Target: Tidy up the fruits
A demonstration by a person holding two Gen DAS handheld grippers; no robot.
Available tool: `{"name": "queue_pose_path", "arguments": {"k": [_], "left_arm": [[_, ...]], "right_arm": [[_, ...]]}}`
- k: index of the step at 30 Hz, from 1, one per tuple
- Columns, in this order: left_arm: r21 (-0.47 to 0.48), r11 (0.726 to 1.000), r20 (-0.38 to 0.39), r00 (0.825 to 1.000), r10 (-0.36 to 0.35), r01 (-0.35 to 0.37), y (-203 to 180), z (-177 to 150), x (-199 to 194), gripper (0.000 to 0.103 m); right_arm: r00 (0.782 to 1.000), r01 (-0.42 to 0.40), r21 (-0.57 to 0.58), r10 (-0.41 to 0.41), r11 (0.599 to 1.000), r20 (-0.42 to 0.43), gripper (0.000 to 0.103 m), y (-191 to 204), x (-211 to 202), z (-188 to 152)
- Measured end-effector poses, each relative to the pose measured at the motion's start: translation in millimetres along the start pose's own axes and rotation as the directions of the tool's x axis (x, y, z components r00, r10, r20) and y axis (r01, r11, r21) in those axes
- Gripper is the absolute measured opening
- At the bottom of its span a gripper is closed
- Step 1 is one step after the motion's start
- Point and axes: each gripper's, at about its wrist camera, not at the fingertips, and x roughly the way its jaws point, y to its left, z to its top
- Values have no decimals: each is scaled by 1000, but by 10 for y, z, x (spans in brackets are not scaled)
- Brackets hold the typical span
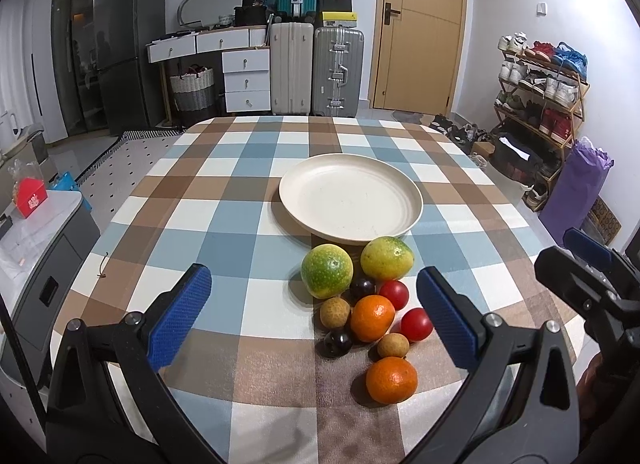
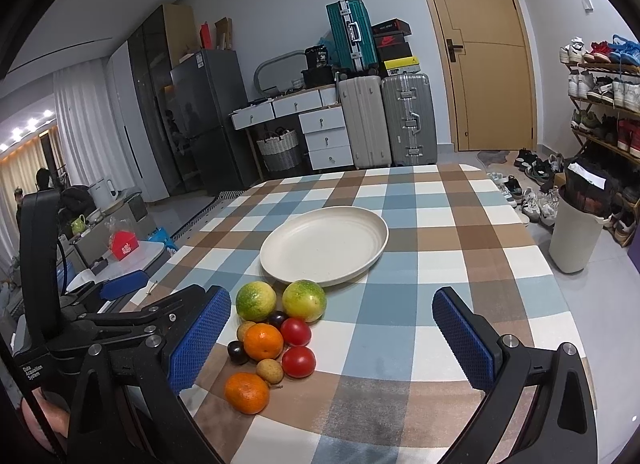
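A cream plate (image 1: 304,204) (image 2: 276,260) lies bare mid-table. Just in front of it lies a cluster of fruit: two green-yellow round fruits (image 1: 327,271) (image 2: 256,301), two oranges (image 1: 372,318) (image 2: 263,341), two red tomatoes (image 1: 417,324) (image 2: 298,361), two dark plums (image 1: 337,342) (image 2: 238,352) and two small brown longans (image 1: 335,312) (image 2: 270,370). My left gripper (image 1: 316,320) is open and empty, its blue pads on either side of the cluster from the near side. My right gripper (image 2: 332,342) is open and empty, to the right of the fruit.
The table has a checked cloth (image 1: 224,200). A white bin (image 2: 576,240) and a shoe rack (image 1: 548,84) stand on the right. Suitcases (image 1: 316,68) and drawers stand beyond the far edge. A grey cabinet with a red box (image 1: 30,196) is on the left.
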Motion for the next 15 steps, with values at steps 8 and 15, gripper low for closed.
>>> {"name": "queue_pose_path", "arguments": {"k": [8,15], "left_arm": [[7,1000,-9,1000,-11,11,-43,-41,27,102],[10,1000,-29,999,-19,20,-56,-68,50,102]], "right_arm": [[1000,0,-4,0,1000,1,103,13,-6,-4],[1000,0,-2,0,1000,2,103,24,-8,-18]]}}
